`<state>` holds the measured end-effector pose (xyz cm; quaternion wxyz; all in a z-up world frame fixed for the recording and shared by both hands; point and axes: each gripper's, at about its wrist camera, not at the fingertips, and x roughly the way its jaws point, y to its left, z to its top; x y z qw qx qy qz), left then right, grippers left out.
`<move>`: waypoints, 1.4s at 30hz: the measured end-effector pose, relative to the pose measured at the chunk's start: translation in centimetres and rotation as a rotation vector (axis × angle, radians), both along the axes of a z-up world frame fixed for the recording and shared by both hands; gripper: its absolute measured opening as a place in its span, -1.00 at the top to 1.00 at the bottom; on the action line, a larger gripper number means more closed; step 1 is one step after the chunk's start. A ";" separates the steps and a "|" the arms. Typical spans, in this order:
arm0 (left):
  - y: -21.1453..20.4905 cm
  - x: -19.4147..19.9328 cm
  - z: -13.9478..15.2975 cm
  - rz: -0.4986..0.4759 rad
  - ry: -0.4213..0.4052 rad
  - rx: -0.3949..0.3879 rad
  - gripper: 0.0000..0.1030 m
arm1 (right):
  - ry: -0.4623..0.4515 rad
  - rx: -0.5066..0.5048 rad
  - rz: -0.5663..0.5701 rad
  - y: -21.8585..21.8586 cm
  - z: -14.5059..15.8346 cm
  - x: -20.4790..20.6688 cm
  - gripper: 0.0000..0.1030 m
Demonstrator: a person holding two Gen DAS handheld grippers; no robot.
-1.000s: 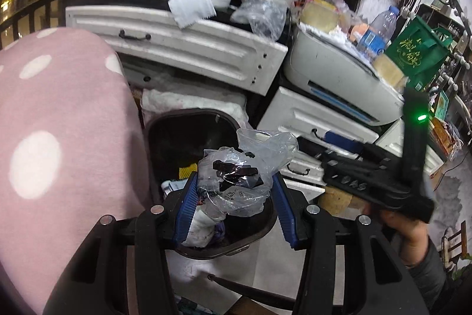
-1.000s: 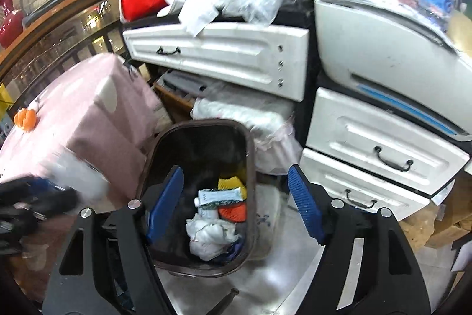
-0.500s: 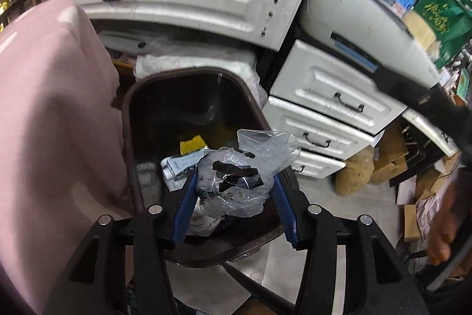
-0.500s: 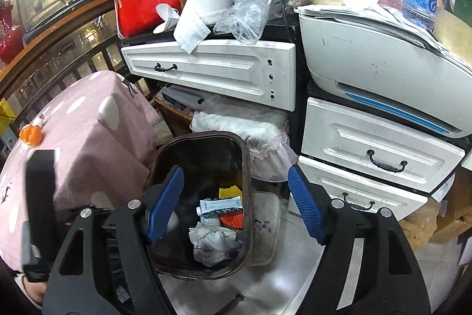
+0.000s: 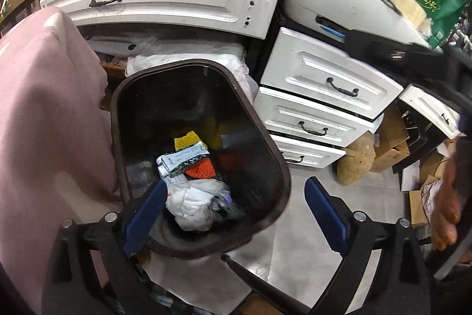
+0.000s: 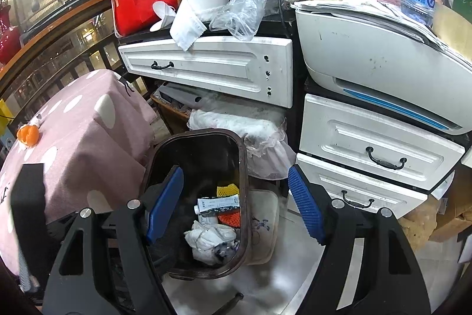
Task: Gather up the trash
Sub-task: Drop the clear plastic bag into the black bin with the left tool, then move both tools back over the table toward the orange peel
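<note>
A dark brown trash bin [image 5: 267, 143] stands on the floor; it also shows in the right wrist view [image 6: 244, 167]. Inside lie crumpled white paper [image 5: 191, 202], a clear plastic bag with dark bits [image 5: 221, 204], a tube [image 5: 180, 160] and orange and yellow net pieces [image 5: 200, 169]. My left gripper [image 5: 234, 216] is open and empty, just above the bin's near rim. My right gripper [image 6: 234, 207] is open and empty, higher above the bin. The left gripper's black body [image 6: 28, 214] shows at the left edge of the right wrist view.
A table with a pink dotted cloth [image 6: 73, 132] stands left of the bin, with an orange [image 6: 28, 135] on it. White drawers [image 5: 321, 78] and a printer [image 6: 368, 49] stand behind and right. Cluttered counter [image 6: 224, 5] above. Cardboard boxes [image 5: 392, 138] on the floor at right.
My left gripper has opened and the clear plastic bag has dropped into the bin. The left gripper has moved lower, closer to the bin. The right gripper has risen slightly.
</note>
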<state>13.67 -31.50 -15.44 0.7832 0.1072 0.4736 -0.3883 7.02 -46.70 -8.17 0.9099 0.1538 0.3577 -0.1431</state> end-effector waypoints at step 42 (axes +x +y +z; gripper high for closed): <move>30.5 3.9 12.9 0.514 -0.246 -0.068 -0.89 | -0.037 -0.046 0.783 27.0 6.8 12.5 -0.52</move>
